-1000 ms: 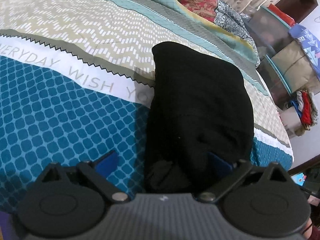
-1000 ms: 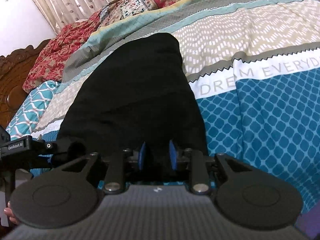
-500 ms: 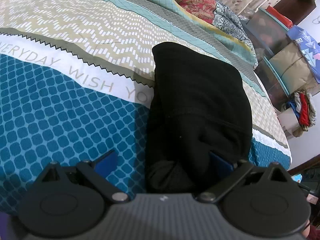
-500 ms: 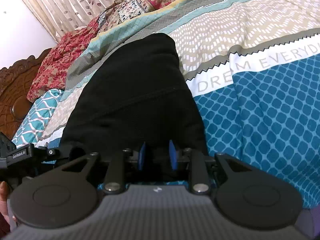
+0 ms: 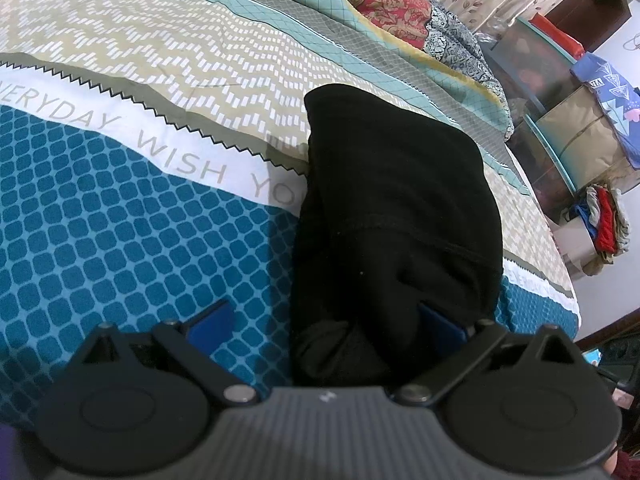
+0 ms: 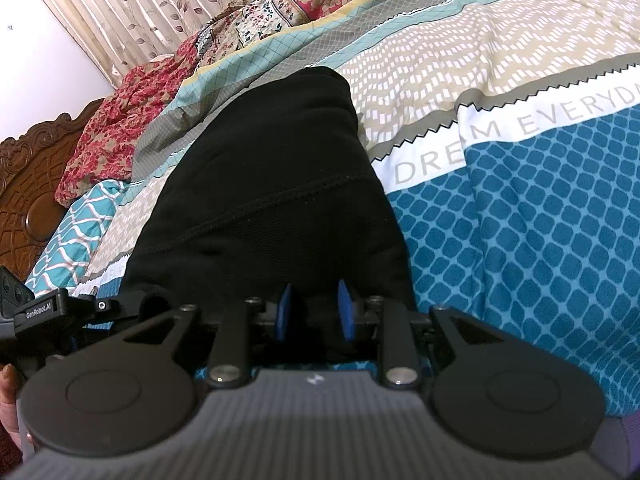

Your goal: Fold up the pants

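Note:
The black pants (image 5: 392,200) lie folded in a thick stack on the patterned bedspread (image 5: 120,220). In the left wrist view my left gripper (image 5: 324,320) is open wide, its blue fingers on either side of the near end of the stack. In the right wrist view the same pants (image 6: 272,184) fill the middle. My right gripper (image 6: 314,308) has its blue pads close together on the near edge of the pants. The other gripper's body (image 6: 48,308) shows at the left edge.
Patterned red pillows (image 6: 132,120) and a carved wooden headboard (image 6: 28,200) lie at the far left. Storage boxes (image 5: 560,92) and piled clothes (image 5: 604,220) stand beside the bed. A curtain (image 6: 140,4) hangs behind.
Both grippers have tilted slightly, so the pants sit a little lower in view. Finger positions look the same: left wide open, right pinched on the cloth.

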`<state>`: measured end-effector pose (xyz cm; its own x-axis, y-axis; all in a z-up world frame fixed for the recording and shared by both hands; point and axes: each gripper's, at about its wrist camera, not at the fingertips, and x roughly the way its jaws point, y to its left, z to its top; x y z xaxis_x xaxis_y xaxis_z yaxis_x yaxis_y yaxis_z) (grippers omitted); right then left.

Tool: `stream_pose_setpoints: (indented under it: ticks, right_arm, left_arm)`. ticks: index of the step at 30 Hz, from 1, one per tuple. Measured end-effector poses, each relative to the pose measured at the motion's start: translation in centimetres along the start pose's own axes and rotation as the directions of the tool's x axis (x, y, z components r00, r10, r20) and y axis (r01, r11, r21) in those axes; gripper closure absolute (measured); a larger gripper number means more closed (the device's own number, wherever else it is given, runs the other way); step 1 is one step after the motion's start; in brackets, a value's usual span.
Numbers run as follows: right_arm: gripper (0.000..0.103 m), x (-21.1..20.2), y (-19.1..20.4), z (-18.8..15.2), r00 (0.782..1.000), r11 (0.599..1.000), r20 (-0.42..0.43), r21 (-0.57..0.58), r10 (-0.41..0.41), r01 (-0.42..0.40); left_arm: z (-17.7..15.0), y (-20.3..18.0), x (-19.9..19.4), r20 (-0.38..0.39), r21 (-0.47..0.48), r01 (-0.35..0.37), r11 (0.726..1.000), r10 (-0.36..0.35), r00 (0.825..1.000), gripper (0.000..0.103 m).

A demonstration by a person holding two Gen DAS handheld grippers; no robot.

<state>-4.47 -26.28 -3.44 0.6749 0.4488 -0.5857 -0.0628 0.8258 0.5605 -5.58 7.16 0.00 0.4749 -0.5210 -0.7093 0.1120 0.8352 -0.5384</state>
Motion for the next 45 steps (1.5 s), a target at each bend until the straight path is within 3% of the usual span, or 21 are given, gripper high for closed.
stream_pose_setpoints:
  ticks: [6,9,15,17,19,26,28,30,31,33,34,35,38,42,45]
  right_arm:
    - [0.074,0.0,-0.1,0.0,1.000,1.000,0.000,0.000,0.001,-0.001]
    - [0.072,-0.4,0.2,0.4,1.000,1.000,-0.006,-0.008,0.011,-0.011]
    - [0.041,-4.8,-1.2,2.4,0.982,0.989,0.130,0.037,0.135,-0.141]
    - [0.022,-5.2,-1.5,3.3,0.976,0.988,0.168,0.042,0.139,-0.148]
    - [0.016,-4.6,-1.7,4.0,0.976,0.992,0.187,0.041,0.112,-0.121]
    - [0.016,1.0,-2.2,4.7,0.991,0.995,0.086,0.002,0.100,-0.100]
    - [0.016,2.5,-2.3,4.7,0.991,0.993,0.055,-0.002,0.118,-0.118]
    - [0.016,3.7,-2.6,4.5,0.990,0.989,0.020,0.029,0.143,-0.143]
    - [0.020,4.2,-2.5,4.3,0.986,0.985,0.000,0.054,0.167,-0.167]
    - [0.037,4.2,-1.0,4.1,0.985,0.985,-0.028,0.030,0.169,-0.168]
    - [0.053,4.0,-0.1,4.1,0.988,0.989,-0.030,-0.013,0.150,-0.150]
    - [0.065,3.5,0.5,4.3,0.988,0.987,-0.019,-0.031,0.154,-0.155]
    - [0.069,1.8,2.0,5.9,0.979,0.978,0.041,-0.055,0.201,-0.199]
    - [0.069,1.2,5.4,9.2,0.961,0.958,0.131,-0.189,0.243,-0.216]
    - [0.069,2.5,7.0,12.9,0.946,0.937,0.196,-0.289,0.257,-0.195]
  left_arm:
    - [0.0,0.0,0.0,-0.001,-0.001,0.005,1.000,-0.005,1.000,0.002]
    - [0.5,0.6,-0.7,0.003,-0.037,0.047,0.998,-0.047,0.999,0.001]
    - [2.6,1.7,-3.8,0.130,-0.055,0.111,0.992,-0.103,0.986,0.000]
    - [3.7,1.9,-3.3,0.120,-0.080,0.114,0.990,-0.104,0.987,0.000]
    - [4.4,1.9,-2.1,0.092,-0.093,0.114,0.989,-0.105,0.990,0.000]
    - [4.0,0.2,3.6,-0.065,-0.049,0.105,0.993,-0.108,0.992,0.000]
    - [3.0,-0.3,4.0,-0.049,-0.012,0.091,0.996,-0.092,0.995,0.000]
    - [2.6,-1.2,4.7,-0.071,-0.010,0.134,0.991,-0.134,0.988,0.004]
    - [2.3,-1.7,5.0,-0.081,-0.017,0.154,0.988,-0.154,0.985,0.006]
    - [2.0,-3.0,4.9,-0.062,0.031,0.108,0.994,-0.106,0.992,0.029]
    - [2.2,-3.3,4.8,-0.063,0.038,0.105,0.994,-0.103,0.993,0.034]
    - [2.7,-3.3,4.5,-0.064,0.022,0.121,0.992,-0.120,0.991,0.043]
    - [5.2,-3.4,2.9,-0.025,-0.012,0.205,0.979,-0.205,0.978,0.049]
    - [10.4,-5.5,1.5,0.091,0.092,0.188,0.978,-0.196,0.976,0.049]
    - [14.9,-6.3,2.5,0.146,0.142,0.160,0.977,-0.181,0.973,0.049]
